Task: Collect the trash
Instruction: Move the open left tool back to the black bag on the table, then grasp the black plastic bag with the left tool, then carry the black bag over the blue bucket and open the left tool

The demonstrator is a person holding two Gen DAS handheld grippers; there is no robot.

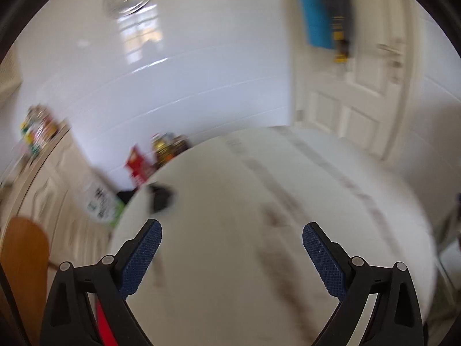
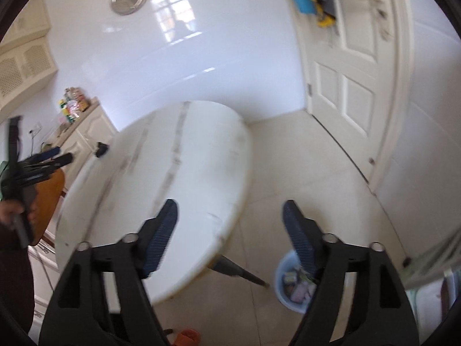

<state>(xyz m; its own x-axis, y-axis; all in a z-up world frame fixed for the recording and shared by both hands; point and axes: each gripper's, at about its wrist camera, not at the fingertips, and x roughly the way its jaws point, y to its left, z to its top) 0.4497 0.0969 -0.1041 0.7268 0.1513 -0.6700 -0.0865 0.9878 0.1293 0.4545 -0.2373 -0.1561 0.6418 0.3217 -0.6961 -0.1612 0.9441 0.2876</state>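
Note:
A round white marble table [image 1: 259, 216] fills the left wrist view; it also shows in the right wrist view [image 2: 161, 178]. A small black object [image 1: 161, 196] lies at its far left edge, also seen in the right wrist view [image 2: 101, 149]. A pale blue bin [image 2: 291, 285] holding several wrappers stands on the floor right of the table. My left gripper [image 1: 232, 233] is open and empty above the table; it also appears at the left of the right wrist view [image 2: 57, 155]. My right gripper [image 2: 230, 213] is open and empty, above the table's right edge and the bin.
A cream cabinet [image 2: 83, 135] with colourful packets [image 2: 73, 102] stands left of the table. A wooden chair back [image 1: 24, 259] is at the near left. A white door [image 2: 351, 66] is at the right. Packets and a bottle [image 1: 100, 201] sit beyond the table's left edge.

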